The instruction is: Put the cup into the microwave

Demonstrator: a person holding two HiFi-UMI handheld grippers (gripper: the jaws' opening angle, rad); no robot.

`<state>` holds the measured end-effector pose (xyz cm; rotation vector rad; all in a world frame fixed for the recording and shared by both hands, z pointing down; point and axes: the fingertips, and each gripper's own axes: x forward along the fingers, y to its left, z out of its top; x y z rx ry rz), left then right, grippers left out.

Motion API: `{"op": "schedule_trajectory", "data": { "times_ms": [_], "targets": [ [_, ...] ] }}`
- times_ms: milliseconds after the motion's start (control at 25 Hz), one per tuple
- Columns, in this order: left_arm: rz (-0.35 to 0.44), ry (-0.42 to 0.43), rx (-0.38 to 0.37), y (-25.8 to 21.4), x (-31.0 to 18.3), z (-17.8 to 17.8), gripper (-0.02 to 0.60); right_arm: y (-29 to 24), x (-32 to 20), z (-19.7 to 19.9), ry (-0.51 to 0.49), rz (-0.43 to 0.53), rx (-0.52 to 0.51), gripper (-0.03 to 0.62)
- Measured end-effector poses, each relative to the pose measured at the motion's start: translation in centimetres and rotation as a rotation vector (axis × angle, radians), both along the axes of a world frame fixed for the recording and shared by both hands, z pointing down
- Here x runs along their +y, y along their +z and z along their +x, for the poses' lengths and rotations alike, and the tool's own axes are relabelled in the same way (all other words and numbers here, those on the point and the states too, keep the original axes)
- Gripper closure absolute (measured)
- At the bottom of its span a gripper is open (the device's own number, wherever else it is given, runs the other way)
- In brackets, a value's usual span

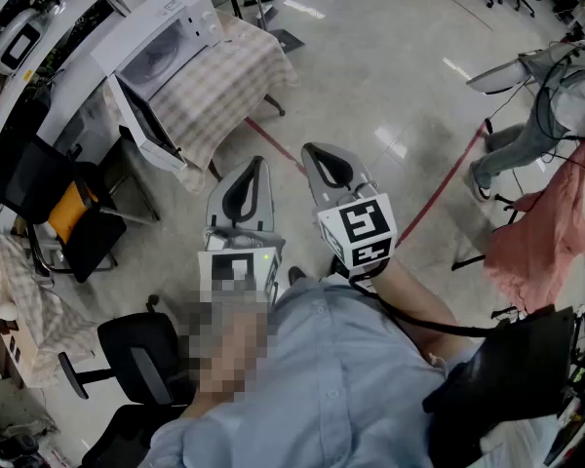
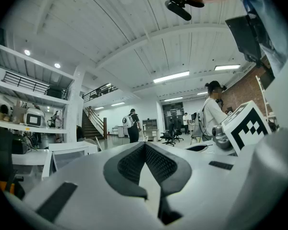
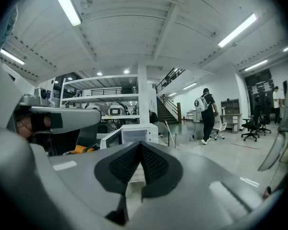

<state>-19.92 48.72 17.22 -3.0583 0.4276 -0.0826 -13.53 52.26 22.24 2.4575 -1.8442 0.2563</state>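
The white microwave (image 1: 161, 52) stands on a table with a checked cloth (image 1: 229, 81) at the upper left, its door (image 1: 141, 125) swung open. In the right gripper view the microwave (image 3: 130, 134) shows just beyond the jaws. No cup appears in any view. Both grippers hang in the air over the floor in front of the person, some way from the table. My left gripper (image 1: 256, 164) (image 2: 145, 145) is shut with nothing between its pads. Beside it, my right gripper (image 1: 317, 152) (image 3: 140, 145) is also shut and empty.
A chair with an orange cushion (image 1: 73, 213) and a black office chair (image 1: 136, 359) stand at the left. A red tape line (image 1: 439, 188) crosses the floor. A person (image 1: 531, 125) stands at the right near a pink cloth (image 1: 551, 232). Shelves with equipment (image 3: 101, 104) lie behind the microwave.
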Motion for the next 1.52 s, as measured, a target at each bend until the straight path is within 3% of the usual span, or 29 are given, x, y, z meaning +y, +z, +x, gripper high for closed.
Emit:
{"op": "schedule_trajectory", "data": {
  "times_ms": [480,880,1520],
  "targets": [
    [0.031,-0.004,-0.004,-0.4,2.3,2.9,0.577,-0.5,1.6,2.9,-0.021,0.039,-0.02,0.592],
    [0.044,-0.026,-0.044,0.4,5.4,5.4,0.577,0.2,3.0,4.2,-0.12,0.045,-0.062,0.592],
    [-0.006,-0.031,-0.035,2.3,0.5,10.0,0.577,2.7,-0.8,9.1,-0.11,-0.013,-0.074,0.592]
  ]
}}
